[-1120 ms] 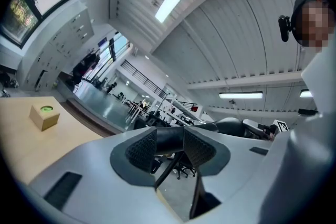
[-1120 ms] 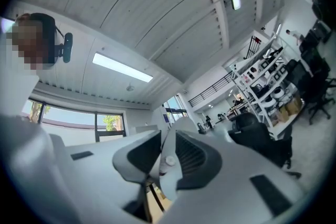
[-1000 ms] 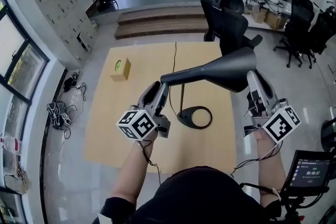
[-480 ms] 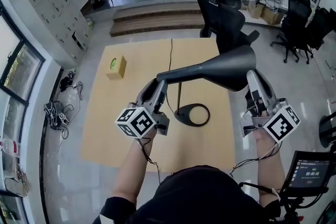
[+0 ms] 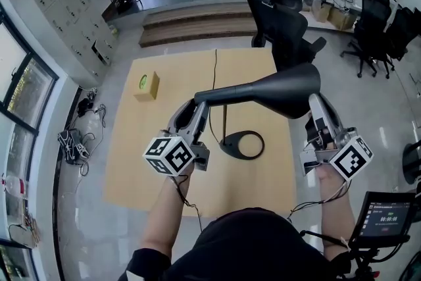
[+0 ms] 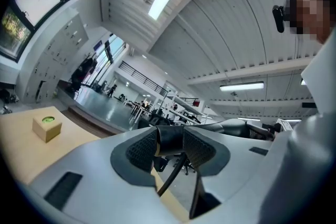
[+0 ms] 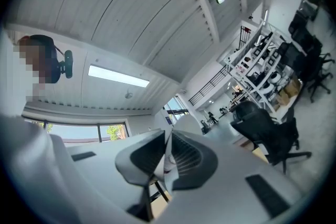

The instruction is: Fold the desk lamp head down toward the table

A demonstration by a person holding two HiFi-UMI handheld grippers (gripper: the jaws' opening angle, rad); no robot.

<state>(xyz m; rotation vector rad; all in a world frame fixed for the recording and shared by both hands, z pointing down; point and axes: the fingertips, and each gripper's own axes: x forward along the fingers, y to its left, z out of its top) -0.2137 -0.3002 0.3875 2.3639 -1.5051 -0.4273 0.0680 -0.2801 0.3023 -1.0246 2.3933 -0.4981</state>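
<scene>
No legible text or numbers

1. On the table (image 5: 131, 168), in its far-left part: box (image 5: 147, 85)
2. Right of centre on the table: lamp base (image 5: 227, 148), with lamp head (image 5: 276, 90) above it, lying crosswise, wide end to the right
3. From the lamp base toward the table's far edge: cable (image 5: 215, 69)
4. Clamped around the lamp head's narrow left end: left gripper (image 5: 199, 106); on its wide right rim: right gripper (image 5: 316, 105)
5. Behind the table: steps (image 5: 197, 26); beyond its far-right corner: chair (image 5: 283, 23)
</scene>
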